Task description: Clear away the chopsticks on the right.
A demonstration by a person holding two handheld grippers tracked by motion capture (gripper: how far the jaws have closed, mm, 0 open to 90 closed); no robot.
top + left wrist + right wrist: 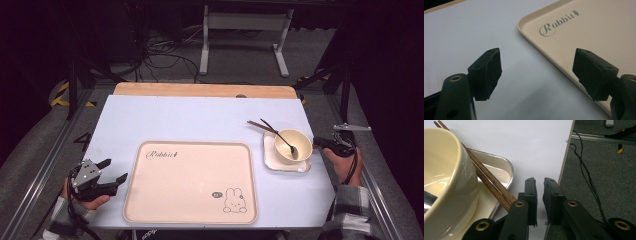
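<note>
We are working at a bench (200,120) whose flat top is showing pale blue-white and matte, with a strip of light wood running along its far edge. Lying on it in front of us is a large rounded-corner tray (191,181), cream and smooth like plastic, carrying a script word near its far left corner and a small rabbit drawing near its close right corner. To the right of the tray, near the bench's right edge, a small square dish (286,164) is sitting, glossy cream with a shiny rim, and it is bearing a round cream bowl (293,145) with thick glazed walls. A dark spoon (278,135) is resting inside the bowl, its handle slanting out toward the far left. A pair of brown wooden chopsticks (260,126) is lying just beside the bowl, across the dish's edge.

We are holding the left claw (113,170) low over the bench just left of the tray, its two black pads standing wide apart with nothing between them and touching nothing.

We are holding the right claw (316,142) just right of the dish and bowl, at the bench's right edge. Its black jaws are standing narrow, with only a slim gap between the pads, and nothing is in that gap. In the right gripper view the chopsticks' near ends are lying just beside its left jaw; whether they are touching it we cannot tell.
</note>
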